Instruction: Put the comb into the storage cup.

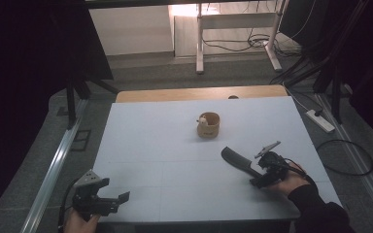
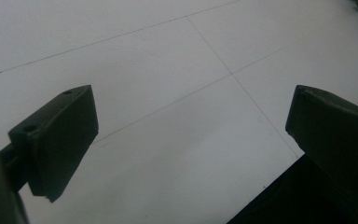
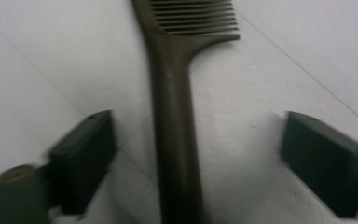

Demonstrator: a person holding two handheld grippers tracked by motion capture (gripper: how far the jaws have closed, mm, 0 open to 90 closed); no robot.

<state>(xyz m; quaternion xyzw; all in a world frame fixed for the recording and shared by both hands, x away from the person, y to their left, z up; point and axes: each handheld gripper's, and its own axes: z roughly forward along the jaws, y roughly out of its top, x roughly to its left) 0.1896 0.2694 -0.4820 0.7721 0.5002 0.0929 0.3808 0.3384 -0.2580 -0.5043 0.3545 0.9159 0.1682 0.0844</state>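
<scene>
Two grippers are seen at the near edge of a white table [image 1: 141, 145], and the work in hand is judged to be the pickup of a dark comb [image 1: 236, 159]. The comb is laid flat on the right half of the table, its toothed end pointed toward a small tan cup [image 1: 208, 124] that is set well apart near the middle. The handle end is bracketed by the right gripper [image 1: 257, 180], held low by a hand [image 1: 291, 183] that is brought in from the bottom right, with the sleeve behind it. In the right gripper view the handle [image 3: 172, 140] is seen running up between the two jaws, with clear gaps left on both sides, so the comb is not yet pinched; the jaws are kept fairly wide and nothing is held. The step is therefore judged to be the closing of the grasp. For the next move, the jaws would need to be brought together squarely on the handle, and the comb then lifted without being tipped.

The left gripper [image 1: 108, 193] is rested at the near left corner, its jaws spread wide over bare table, as is confirmed in the left gripper view. It is pointed across the table toward the right, and nothing is touched by it.
</scene>
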